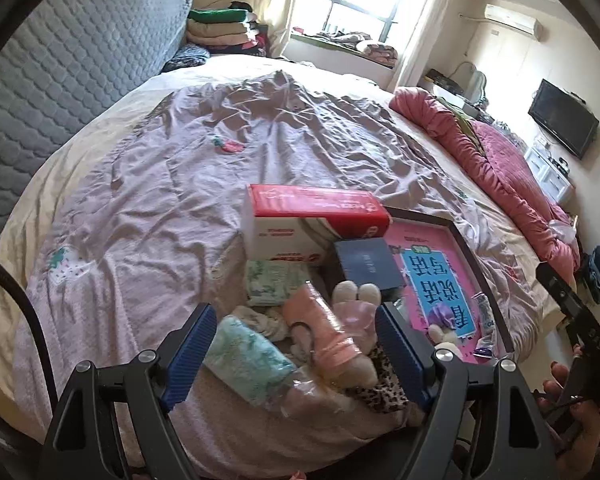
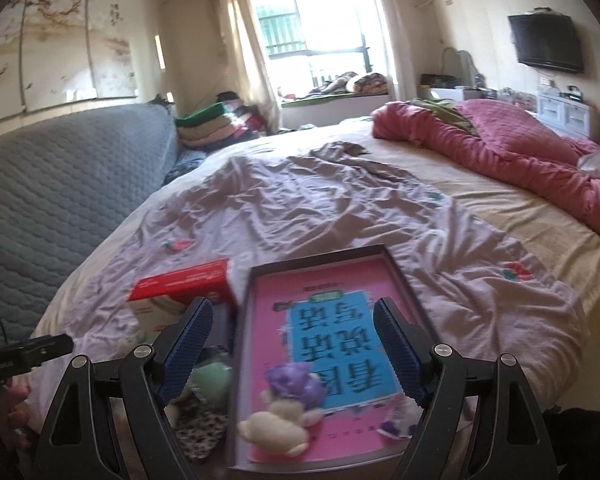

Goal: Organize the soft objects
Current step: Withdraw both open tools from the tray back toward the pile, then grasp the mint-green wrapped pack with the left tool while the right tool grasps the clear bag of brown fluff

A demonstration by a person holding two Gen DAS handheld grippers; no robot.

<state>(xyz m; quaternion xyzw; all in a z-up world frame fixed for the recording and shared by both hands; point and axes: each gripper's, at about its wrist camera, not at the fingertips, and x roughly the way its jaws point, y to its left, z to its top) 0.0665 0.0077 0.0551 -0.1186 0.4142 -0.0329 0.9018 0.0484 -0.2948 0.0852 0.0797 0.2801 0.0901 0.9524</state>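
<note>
A: What is the left gripper doing?
B: Its jaws are standing apart, gripping nothing, hovering over the soft pile at lower centre: a mint packet, a pink wrapped roll, a leopard cloth.
A: And the right gripper?
B: Also gaping wide and empty, above the pink book lying in the dark tray; a small plush toy is sitting at lower centre.

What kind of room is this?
Most likely a bedroom in a home: a big bed with a crumpled pink quilt, a wall-mounted TV, and a curtained window.
</note>
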